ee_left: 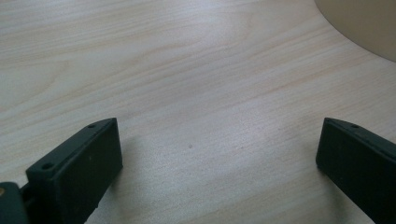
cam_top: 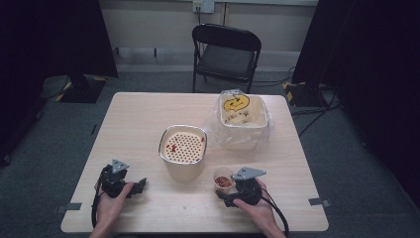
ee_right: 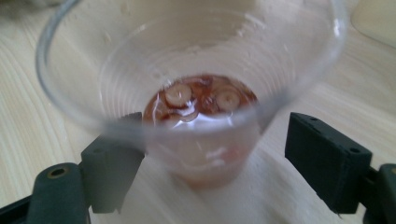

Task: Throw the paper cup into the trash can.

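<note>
My right gripper point(ee_right: 205, 154) brackets a clear cup point(ee_right: 196, 93) of red sauce on the table point(cam_top: 148, 114), jaws apart, not yet pinching, beside the strainer pot point(cam_top: 183, 145). My left gripper point(ee_left: 219, 154) idles wide open, keeping clear.

A lab-like recording room: black curtains point(cam_top: 44, 34) at 10 and 2 o'clock, folding chair point(cam_top: 226, 54) at 12, floor cables point(cam_top: 317, 111).

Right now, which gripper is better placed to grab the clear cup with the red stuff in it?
The right gripper: the clear cup already sits between its open jaws. The left gripper is farther off, over bare table.
</note>
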### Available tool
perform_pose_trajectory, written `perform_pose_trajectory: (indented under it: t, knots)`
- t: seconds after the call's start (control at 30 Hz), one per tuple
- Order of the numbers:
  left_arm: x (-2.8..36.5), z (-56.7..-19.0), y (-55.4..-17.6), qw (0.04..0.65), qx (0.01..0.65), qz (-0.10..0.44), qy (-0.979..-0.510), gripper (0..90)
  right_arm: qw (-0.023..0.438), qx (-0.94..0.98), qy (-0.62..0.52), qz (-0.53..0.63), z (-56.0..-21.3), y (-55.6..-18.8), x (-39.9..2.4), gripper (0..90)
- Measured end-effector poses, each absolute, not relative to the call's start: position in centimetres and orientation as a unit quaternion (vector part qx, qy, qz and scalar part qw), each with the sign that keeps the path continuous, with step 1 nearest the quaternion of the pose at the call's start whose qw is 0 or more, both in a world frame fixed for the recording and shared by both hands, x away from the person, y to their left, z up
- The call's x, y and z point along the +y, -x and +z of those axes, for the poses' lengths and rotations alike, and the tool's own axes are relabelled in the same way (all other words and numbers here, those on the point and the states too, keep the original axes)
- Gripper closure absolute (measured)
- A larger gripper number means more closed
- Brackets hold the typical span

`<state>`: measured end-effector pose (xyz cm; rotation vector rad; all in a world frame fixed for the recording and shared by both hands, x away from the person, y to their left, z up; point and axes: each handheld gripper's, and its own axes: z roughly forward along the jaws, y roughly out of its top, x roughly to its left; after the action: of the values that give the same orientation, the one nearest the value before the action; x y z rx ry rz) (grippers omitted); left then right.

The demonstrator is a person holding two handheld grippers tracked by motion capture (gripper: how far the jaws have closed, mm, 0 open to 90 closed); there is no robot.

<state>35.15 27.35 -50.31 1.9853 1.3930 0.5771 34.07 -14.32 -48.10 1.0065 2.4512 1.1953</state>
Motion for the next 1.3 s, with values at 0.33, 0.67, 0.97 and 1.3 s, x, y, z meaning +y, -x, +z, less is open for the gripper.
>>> perform_pose_trajectory:
  t: [0.33, 0.67, 0.97, 1.3]
  knots:
    - [27.4, -50.3, -35.1, 0.319, 0.529, 0.218, -0.756, 0.0, 0.107, 0.836, -0.328, 0.426, -48.6, -34.7, -13.2, 31.6]
    - [27.4, -50.3, -35.1, 0.318, 0.529, 0.22, -0.755, 0.0, 0.116, 0.841, -0.322, 0.42, -48.3, -34.9, -13.3, 41.4]
    - [27.4, -50.3, -35.1, 0.319, 0.529, 0.219, -0.755, 0.0, 0.13, 0.836, -0.327, 0.421, -46.8, -34.8, -13.9, 42.3]
    - [27.4, -50.3, -35.1, 0.319, 0.529, 0.219, -0.756, 0.0, 0.151, 0.833, -0.326, 0.422, -44.2, -35.5, -14.0, 43.2]
